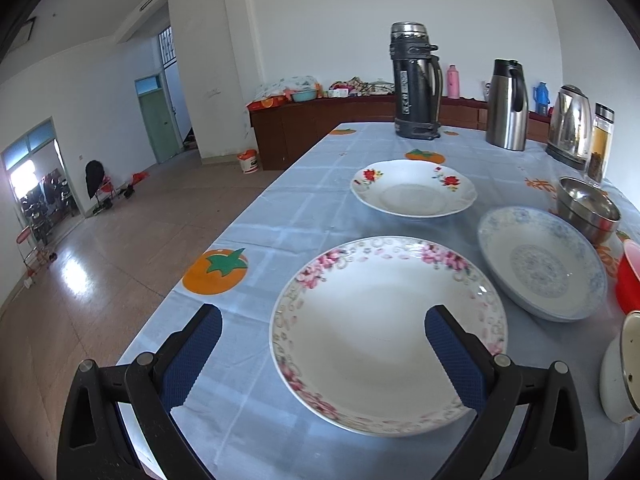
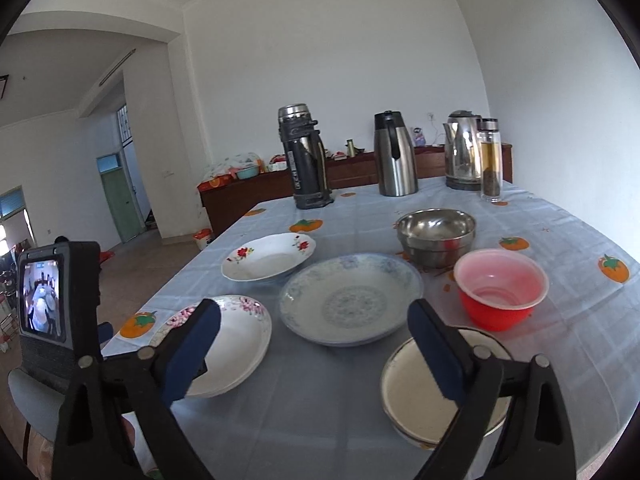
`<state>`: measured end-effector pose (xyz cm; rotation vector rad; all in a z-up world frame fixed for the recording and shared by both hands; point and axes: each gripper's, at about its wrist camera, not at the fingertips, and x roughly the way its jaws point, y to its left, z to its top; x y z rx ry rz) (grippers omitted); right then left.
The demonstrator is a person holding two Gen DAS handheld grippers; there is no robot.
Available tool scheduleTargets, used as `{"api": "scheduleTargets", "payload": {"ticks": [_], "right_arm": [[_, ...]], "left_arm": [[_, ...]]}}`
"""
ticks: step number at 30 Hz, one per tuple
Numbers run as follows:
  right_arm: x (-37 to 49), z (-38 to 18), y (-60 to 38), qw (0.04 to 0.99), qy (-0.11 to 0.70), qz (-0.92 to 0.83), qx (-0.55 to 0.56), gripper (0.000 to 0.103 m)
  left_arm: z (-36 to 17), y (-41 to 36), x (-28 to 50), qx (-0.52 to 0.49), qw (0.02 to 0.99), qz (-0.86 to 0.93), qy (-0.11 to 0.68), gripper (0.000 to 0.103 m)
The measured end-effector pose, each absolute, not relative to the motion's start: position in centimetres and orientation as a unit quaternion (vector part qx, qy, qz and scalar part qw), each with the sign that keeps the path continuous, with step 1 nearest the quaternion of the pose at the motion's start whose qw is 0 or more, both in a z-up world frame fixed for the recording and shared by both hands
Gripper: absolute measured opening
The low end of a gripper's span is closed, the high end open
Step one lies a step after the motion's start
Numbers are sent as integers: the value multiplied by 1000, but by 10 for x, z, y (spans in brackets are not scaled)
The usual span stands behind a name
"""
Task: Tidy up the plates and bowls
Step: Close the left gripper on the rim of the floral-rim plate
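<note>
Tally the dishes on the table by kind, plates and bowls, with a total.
Plates: 3 - pink-flowered plate, blue-patterned plate, red-flowered plate
Bowls: 3 - steel bowl, red bowl, white enamel bowl
Total: 6

Surface: pale blue checked cloth printed with orange, green-leaved fruit motifs. Nearest plate: white, pink floral rim. Middle plate: white with faded blue pattern. Far plate: white, red flower sprigs. Plastic bowl: red outside, pinkish inside. Metal bowl: silver. Enamel bowl: cream with dark rim. Hand-held gripper pads: dark blue, textured, on black arms.
</note>
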<state>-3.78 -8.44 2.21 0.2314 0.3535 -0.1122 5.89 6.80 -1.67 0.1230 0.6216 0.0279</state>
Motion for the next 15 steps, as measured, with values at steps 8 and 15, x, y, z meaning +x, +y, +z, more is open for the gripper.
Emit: {"api": "scheduleTargets", "payload": {"ticks": [8,15], "right_arm": [[-15,4,-78,965,223,-26,139,78],[5,-10,-68,953,262,21,150,74]], "left_arm": [[-21,84,71,67,947,16,314,102],[-20,122,96,14,934,-23,355,102]]}}
